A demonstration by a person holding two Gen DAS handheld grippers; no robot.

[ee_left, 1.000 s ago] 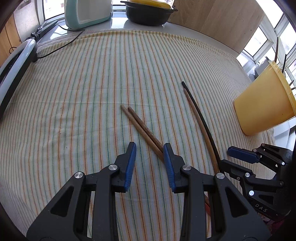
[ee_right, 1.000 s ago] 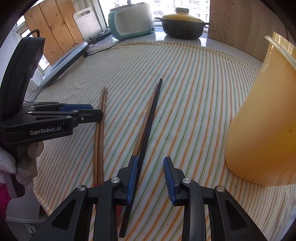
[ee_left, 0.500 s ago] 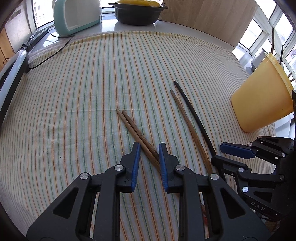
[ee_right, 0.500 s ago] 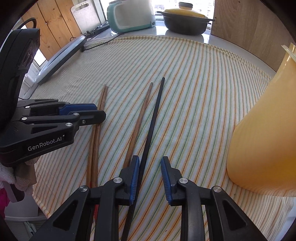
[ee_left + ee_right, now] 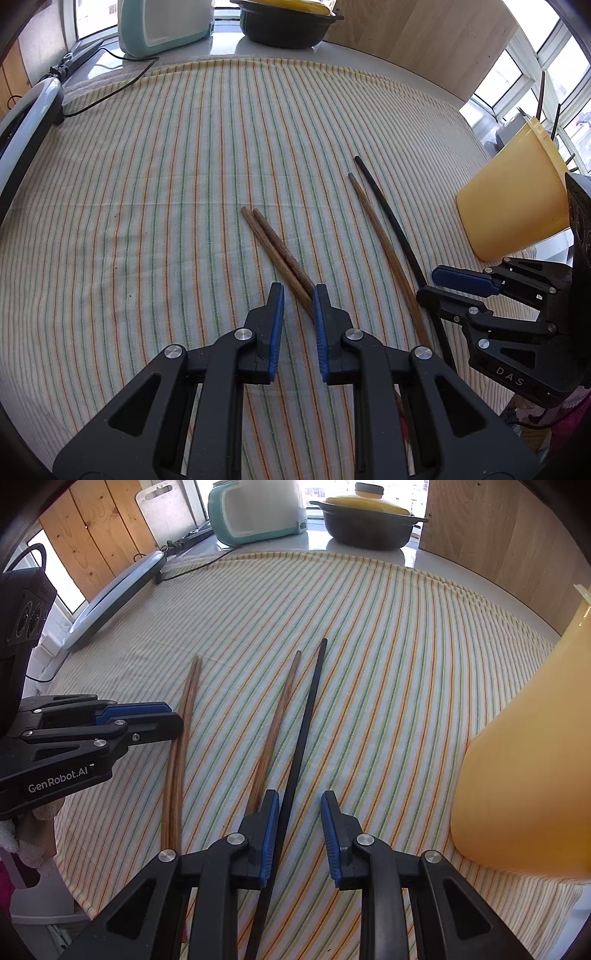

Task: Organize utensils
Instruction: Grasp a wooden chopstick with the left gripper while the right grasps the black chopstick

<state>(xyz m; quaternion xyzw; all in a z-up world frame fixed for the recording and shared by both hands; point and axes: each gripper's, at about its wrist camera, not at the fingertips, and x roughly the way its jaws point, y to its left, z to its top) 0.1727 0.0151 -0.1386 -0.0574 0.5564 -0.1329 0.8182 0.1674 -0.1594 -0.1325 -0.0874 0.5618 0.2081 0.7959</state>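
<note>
A: Where do the utensils lie?

B: Mid-frame on the striped tabletop [image 5: 155, 177]: the brown chopstick pair [image 5: 280, 254] enters the left claw [image 5: 298, 295], whose jaws are closing, not yet pinching.

A: The right claw [image 5: 297, 805]?

B: Released; the black chopstick [image 5: 301, 738] runs between its jaws, yellow cup [image 5: 524, 775] at the right edge.

Two pairs of chopsticks lie on the cloth-covered surface [image 5: 147, 184]: the paired chopsticks [image 5: 277, 251] to the left, the longer pair [image 5: 388, 229] to their right. The cup [image 5: 513, 206] stands farther right; the pot [image 5: 284, 22] sits behind.
</note>
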